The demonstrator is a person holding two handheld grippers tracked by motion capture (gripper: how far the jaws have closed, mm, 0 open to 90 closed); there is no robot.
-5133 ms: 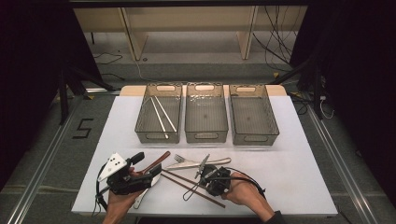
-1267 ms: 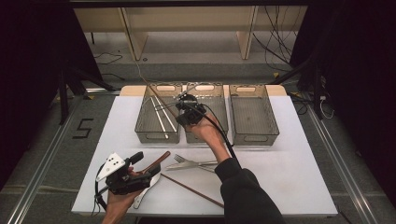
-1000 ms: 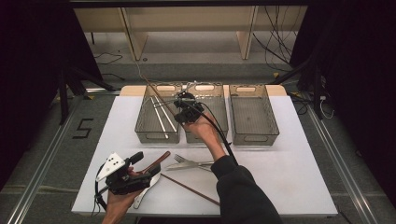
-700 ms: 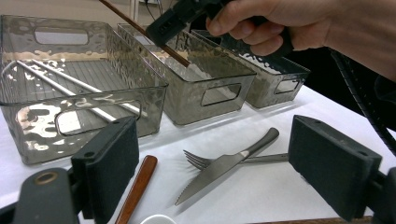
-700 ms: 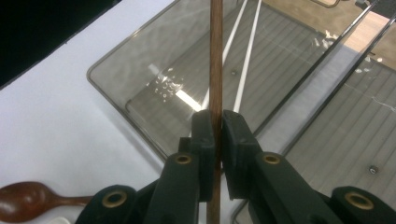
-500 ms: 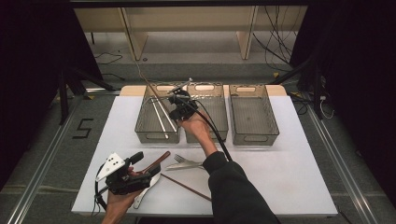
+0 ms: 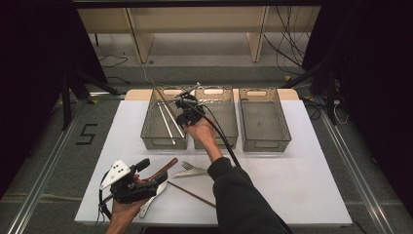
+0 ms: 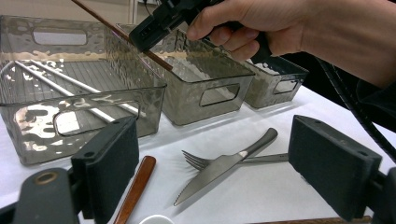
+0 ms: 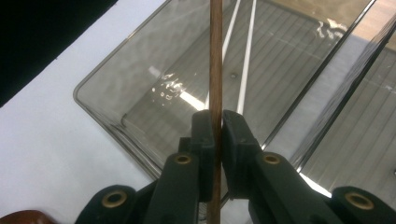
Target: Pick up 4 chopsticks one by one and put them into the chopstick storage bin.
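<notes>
A brown wooden chopstick (image 9: 215,56) is pinched in my right gripper (image 9: 216,122) jaws above the left bin (image 7: 163,141), over what look like two metal chopsticks (image 9: 245,51). My left gripper (image 8: 224,172) rests gaping near the fork (image 8: 205,161) and knife (image 8: 219,170) on the bench (image 7: 302,170).

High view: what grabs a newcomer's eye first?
The right gripper, reached out over the left bin, clamps a brown chopstick above two pale chopsticks lying inside. Near the front edge, the left gripper rests open by a fork and knife.
</notes>
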